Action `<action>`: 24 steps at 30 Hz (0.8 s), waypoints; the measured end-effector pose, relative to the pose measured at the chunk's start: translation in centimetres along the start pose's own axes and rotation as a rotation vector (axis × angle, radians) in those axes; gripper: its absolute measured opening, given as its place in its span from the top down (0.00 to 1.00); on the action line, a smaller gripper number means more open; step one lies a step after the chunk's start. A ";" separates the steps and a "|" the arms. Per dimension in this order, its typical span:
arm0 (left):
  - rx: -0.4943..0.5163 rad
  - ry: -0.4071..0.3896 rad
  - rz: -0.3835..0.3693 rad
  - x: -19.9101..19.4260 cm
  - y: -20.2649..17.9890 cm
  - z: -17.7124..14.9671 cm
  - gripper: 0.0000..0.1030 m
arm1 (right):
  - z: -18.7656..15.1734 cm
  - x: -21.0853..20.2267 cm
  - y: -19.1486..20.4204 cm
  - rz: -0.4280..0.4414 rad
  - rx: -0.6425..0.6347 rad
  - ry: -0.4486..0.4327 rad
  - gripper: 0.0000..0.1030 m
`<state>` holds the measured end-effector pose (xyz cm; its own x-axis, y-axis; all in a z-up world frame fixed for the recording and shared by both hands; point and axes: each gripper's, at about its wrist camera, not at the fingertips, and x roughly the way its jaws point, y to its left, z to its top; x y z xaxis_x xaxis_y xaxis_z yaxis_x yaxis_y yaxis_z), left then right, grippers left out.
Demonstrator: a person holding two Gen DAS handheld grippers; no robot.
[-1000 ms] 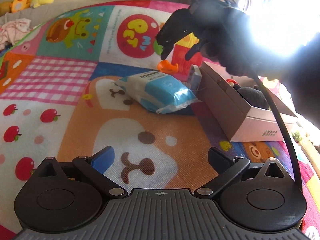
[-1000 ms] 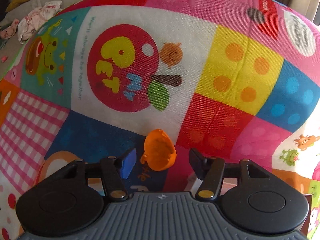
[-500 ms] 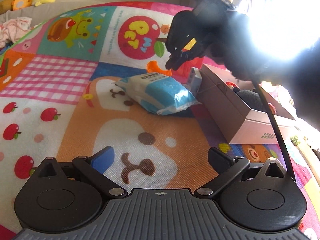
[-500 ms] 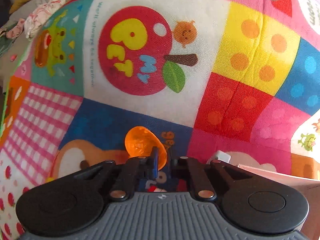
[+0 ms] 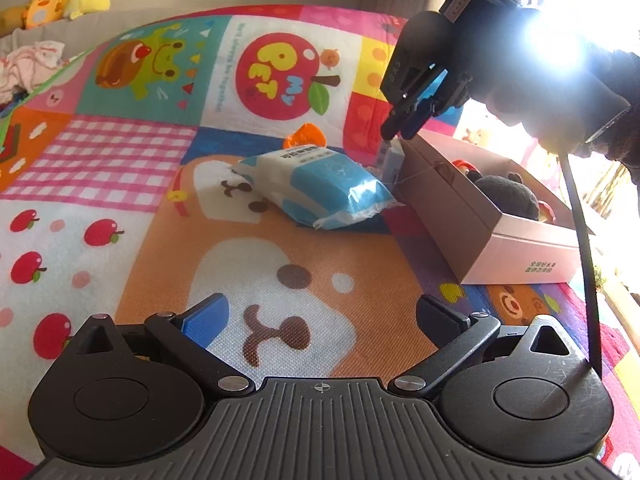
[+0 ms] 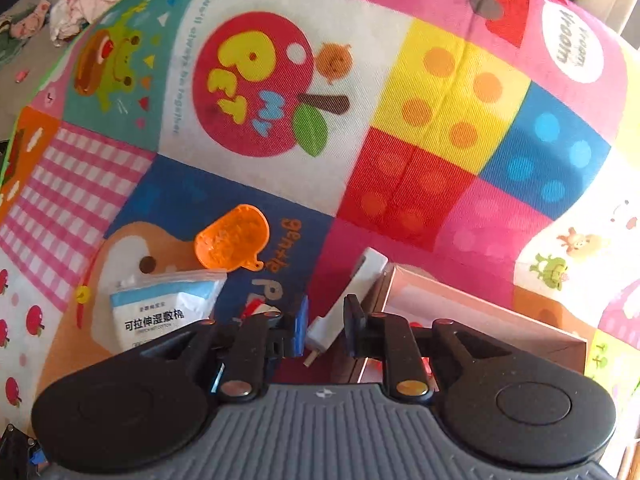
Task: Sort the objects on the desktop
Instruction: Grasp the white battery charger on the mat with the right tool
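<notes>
The right gripper (image 6: 326,330) points down beside the pink box (image 5: 492,236), its fingers narrowly parted around a small white stick-shaped item (image 6: 346,304) leaning on the box's wall; contact is unclear. The left gripper (image 5: 320,316) hovers low over the play mat (image 5: 120,160), fingers wide apart and empty. The wipes pack (image 6: 160,312), printed "可拉伸湿敷棉", lies beside an orange plastic toy (image 6: 232,238). The mat reads "PET".

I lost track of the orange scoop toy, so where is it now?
The orange scoop lies on the mat's blue patch, just behind the wipes pack, left of the box.
</notes>
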<state>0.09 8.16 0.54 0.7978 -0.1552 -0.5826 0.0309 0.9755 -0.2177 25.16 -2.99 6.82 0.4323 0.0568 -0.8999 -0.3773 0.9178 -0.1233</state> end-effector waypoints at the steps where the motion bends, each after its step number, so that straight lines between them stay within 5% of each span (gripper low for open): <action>1: -0.002 0.000 -0.002 0.0 0.0 0.0 0.01 | 0.0 0.4 0.0 -0.004 0.012 0.013 0.82; 8: -0.015 0.001 -0.013 0.0 0.3 0.0 0.01 | 0.6 2.7 1.7 -0.051 0.027 0.050 0.75; 11: -0.016 0.001 -0.014 0.0 0.3 0.0 0.01 | 0.2 2.1 2.1 -0.046 0.018 0.016 0.84; 17: -0.016 0.001 -0.015 0.0 0.3 0.0 0.01 | -3.7 -4.7 0.6 0.149 0.033 -0.064 0.84; 24: -0.006 0.006 -0.002 0.0 0.1 0.0 0.01 | -13.8 -12.0 -2.3 0.405 0.006 -0.126 0.84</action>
<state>0.12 8.26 0.47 0.7941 -0.1585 -0.5868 0.0293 0.9743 -0.2235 9.58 -11.18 12.11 0.3473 0.4604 -0.8170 -0.5326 0.8138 0.2323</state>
